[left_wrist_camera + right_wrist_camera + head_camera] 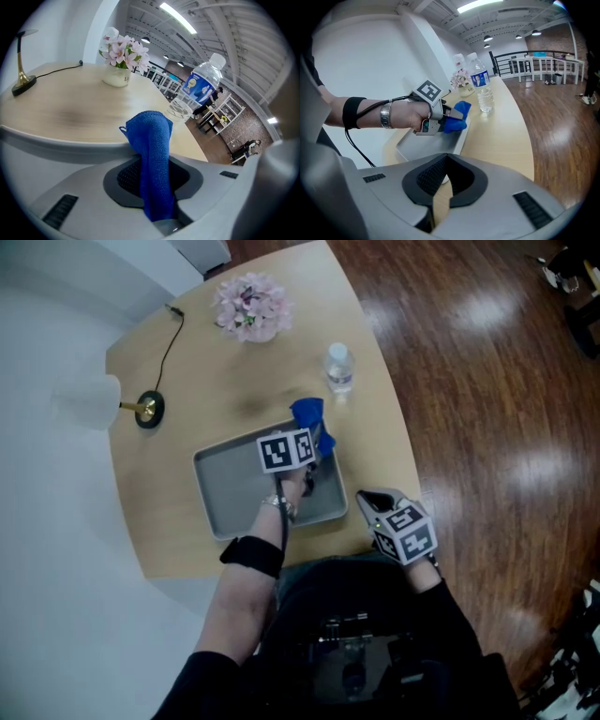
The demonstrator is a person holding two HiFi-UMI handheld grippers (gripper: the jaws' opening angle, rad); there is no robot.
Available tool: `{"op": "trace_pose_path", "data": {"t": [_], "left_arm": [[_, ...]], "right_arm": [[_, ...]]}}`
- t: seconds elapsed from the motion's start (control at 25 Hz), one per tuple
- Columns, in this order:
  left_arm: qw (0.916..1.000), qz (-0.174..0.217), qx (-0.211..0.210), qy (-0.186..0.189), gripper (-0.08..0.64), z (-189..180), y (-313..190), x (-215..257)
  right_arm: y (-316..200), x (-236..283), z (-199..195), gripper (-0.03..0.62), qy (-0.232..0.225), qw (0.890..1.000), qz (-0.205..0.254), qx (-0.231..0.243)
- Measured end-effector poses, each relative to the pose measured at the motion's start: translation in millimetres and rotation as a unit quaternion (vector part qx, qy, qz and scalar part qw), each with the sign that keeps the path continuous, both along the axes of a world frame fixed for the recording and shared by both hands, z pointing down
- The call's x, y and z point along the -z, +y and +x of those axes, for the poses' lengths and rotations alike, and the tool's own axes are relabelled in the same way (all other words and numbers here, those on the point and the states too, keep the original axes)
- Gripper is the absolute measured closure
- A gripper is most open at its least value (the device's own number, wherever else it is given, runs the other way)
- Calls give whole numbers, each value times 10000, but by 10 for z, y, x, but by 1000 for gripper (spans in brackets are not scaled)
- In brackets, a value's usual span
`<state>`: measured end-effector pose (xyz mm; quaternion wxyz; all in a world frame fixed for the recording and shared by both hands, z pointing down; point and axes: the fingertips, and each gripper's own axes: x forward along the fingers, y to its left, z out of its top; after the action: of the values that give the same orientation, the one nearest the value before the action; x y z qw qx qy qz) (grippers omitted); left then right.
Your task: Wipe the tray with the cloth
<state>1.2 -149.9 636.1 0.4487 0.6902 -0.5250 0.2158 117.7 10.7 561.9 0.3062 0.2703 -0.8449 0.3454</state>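
A grey rectangular tray lies mid-table. My left gripper hovers over its far right corner, shut on a blue cloth that pokes out past the tray's rim toward the bottle. In the left gripper view the cloth stands pinched between the pads, with the tray's rim just beyond. The right gripper view shows the same cloth, the left gripper and the tray. My right gripper rests off the tray's near right corner by the table edge, its jaws shut and empty.
A water bottle stands just beyond the cloth. A pot of pink flowers is at the far edge. A lamp with a brass base and its cord sit far left. Wooden floor lies past the table's right edge.
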Motion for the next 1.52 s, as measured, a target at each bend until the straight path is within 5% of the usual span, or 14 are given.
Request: {"op": "trace_pose_path", "data": {"t": [0.36,1.04,1.52], "left_arm": [[9999,-100,-74,97,448,150,237,-5],[9966,-411,-643,301,448,558,1444,-34],[9914,-432,-1230,-124,448,631,1670,-58]], "right_arm": [[35,10,6,586,31,10000,51,11],[70,45,33,586,-31,9999,115,-66],[218,-25,21,586,-94,9998,-52,-190]]}}
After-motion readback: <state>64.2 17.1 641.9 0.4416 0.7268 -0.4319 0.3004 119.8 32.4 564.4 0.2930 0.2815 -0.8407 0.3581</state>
